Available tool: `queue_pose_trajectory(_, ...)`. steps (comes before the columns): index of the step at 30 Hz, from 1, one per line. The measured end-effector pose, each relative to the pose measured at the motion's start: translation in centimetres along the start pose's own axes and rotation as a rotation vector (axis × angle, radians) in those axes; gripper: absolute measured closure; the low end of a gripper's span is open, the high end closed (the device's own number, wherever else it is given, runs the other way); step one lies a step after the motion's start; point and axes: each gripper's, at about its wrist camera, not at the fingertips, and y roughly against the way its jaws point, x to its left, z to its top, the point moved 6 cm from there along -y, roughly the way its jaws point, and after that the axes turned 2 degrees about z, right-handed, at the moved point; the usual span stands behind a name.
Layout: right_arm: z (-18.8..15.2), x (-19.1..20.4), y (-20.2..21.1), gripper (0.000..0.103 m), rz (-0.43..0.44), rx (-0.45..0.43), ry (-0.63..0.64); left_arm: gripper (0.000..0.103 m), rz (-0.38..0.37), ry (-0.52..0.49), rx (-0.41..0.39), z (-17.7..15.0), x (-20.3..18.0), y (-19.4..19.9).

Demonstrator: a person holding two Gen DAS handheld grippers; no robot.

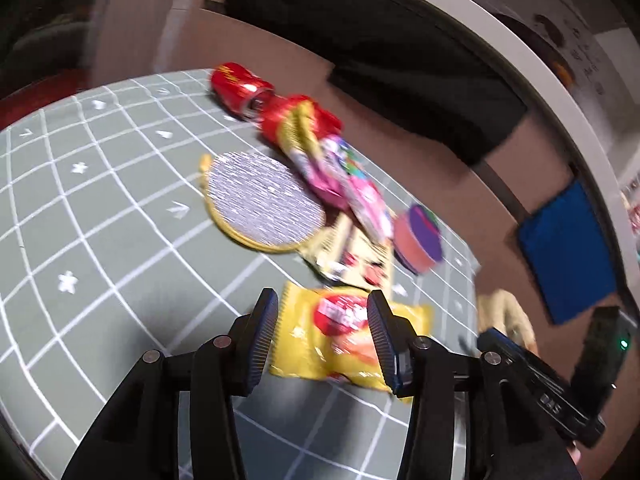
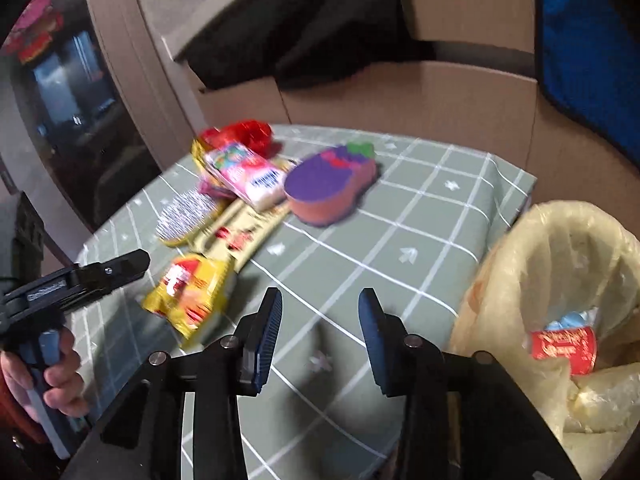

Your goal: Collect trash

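My left gripper [image 1: 322, 320] is open just above a yellow snack packet [image 1: 344, 336], its fingers on either side of it; the packet also shows in the right wrist view [image 2: 188, 292]. Beyond lie a beige wrapper [image 1: 352, 258], a pink wrapper [image 1: 352, 188], a red and yellow wrapper [image 1: 298, 122] and a red can [image 1: 240, 90]. My right gripper [image 2: 320, 312] is open and empty over the green checked tablecloth [image 2: 400, 240]. A trash bag [image 2: 560, 280] at the table's right edge holds a red packet [image 2: 564, 346].
A round silver and yellow brush [image 1: 264, 200] and a purple and orange sponge [image 2: 328, 188] lie among the wrappers. Cardboard boxes [image 2: 400, 96] with black cloth stand behind the table. A blue bag [image 2: 588, 40] hangs at the right.
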Motion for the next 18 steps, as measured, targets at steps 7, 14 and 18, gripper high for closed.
queue_pose_trajectory(7, 1.4, 0.7, -0.6, 0.065, -0.009, -0.017, 0.033, 0.055, -0.012, -0.035, 0.132, -0.3, -0.3, -4.1)
queue_pose_trajectory(14, 7.1, -0.5, -4.6, 0.056, 0.003, -0.021, -0.013, 0.055, -0.039, -0.121, 0.139, -1.3, -1.9, -3.9)
queue_pose_trajectory(18, 9.2, -2.3, -8.4, 0.056, -0.021, -0.010, -0.125, 0.055, -0.069, -0.112, 0.158, -1.5, -1.9, -3.6)
